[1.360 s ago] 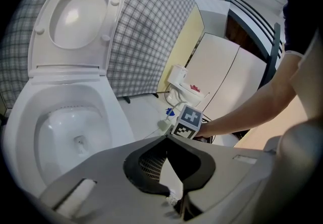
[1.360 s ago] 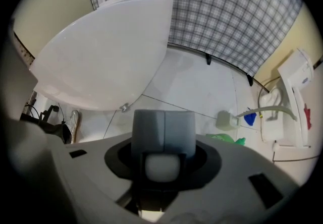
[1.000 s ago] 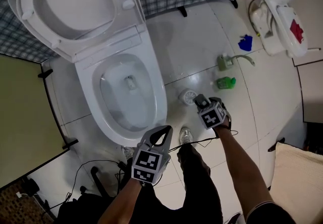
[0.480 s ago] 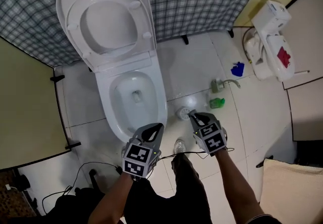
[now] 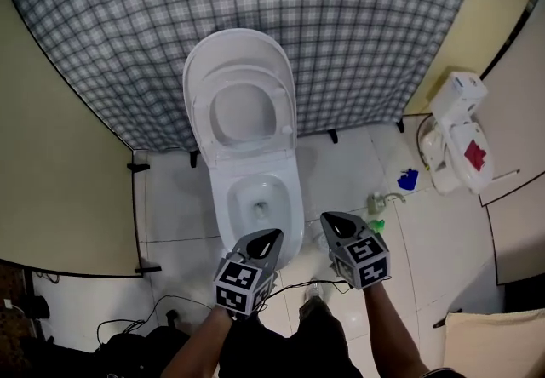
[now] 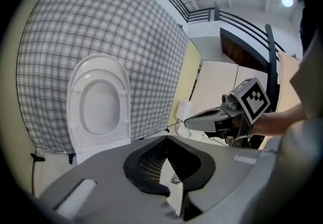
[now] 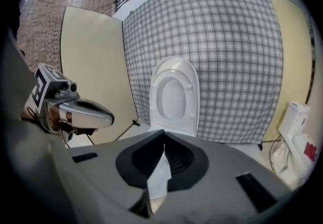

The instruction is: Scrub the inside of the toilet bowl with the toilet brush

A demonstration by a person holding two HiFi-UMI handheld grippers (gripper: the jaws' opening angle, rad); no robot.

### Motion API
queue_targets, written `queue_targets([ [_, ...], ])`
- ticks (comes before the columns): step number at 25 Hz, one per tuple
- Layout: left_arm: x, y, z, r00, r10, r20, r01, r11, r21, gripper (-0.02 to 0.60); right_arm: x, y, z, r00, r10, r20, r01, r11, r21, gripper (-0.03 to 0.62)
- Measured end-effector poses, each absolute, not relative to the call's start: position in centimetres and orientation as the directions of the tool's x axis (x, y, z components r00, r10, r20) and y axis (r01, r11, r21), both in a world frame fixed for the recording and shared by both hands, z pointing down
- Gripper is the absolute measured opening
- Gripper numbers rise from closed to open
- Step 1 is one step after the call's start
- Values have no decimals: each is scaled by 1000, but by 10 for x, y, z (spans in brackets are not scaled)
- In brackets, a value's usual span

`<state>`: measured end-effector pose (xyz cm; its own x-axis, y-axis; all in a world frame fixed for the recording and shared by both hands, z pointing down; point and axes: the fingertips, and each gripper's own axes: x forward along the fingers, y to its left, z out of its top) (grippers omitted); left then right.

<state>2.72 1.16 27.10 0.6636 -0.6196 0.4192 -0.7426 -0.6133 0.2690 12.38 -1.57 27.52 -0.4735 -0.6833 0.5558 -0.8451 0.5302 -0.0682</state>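
Note:
The white toilet stands against a checked curtain with lid and seat (image 5: 243, 108) raised, and its open bowl (image 5: 258, 202) lies just ahead of both grippers. My left gripper (image 5: 274, 236) hovers over the bowl's near rim, shut and empty. My right gripper (image 5: 327, 219) is level with it to the right of the bowl, also shut with nothing between the jaws. The left gripper view shows the raised lid (image 6: 101, 102) and the right gripper (image 6: 187, 122). The right gripper view shows the lid (image 7: 174, 94) and the left gripper (image 7: 109, 115). I cannot make out the toilet brush.
A green bottle (image 5: 375, 226) and a blue object (image 5: 408, 180) lie on the tiled floor to the right. A second white fixture (image 5: 456, 146) with a red patch stands at the far right. Black cables (image 5: 183, 304) run over the floor near my feet. Yellow panels flank the curtain.
The head view has pulled back, so the toilet looks smaller and farther. Both grippers have risen and drawn level. The right gripper has left the round object on the floor beside the bowl.

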Motion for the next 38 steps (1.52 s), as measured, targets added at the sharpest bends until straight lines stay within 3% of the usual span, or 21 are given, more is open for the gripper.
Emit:
queue_targets([
  [9,-16,6,180,628,-711,315,-777,-597,200,8,55,-14,151,-674,-707,214,-738,631,-241,0],
  [17,-30,10,120,620,-750,229,-784,-599,162,8,46,-16,63,-702,-709,-63,-674,691,-261,0],
  [23,-37,56,91,594,-786,168,-804,-584,109,8,28,30,53,-776,-628,-50,-610,769,-191,0],
  [38,-36,-21,64,605,-778,172,-796,-590,134,8,14,-32,43,-797,-600,69,-601,779,-177,0],
])
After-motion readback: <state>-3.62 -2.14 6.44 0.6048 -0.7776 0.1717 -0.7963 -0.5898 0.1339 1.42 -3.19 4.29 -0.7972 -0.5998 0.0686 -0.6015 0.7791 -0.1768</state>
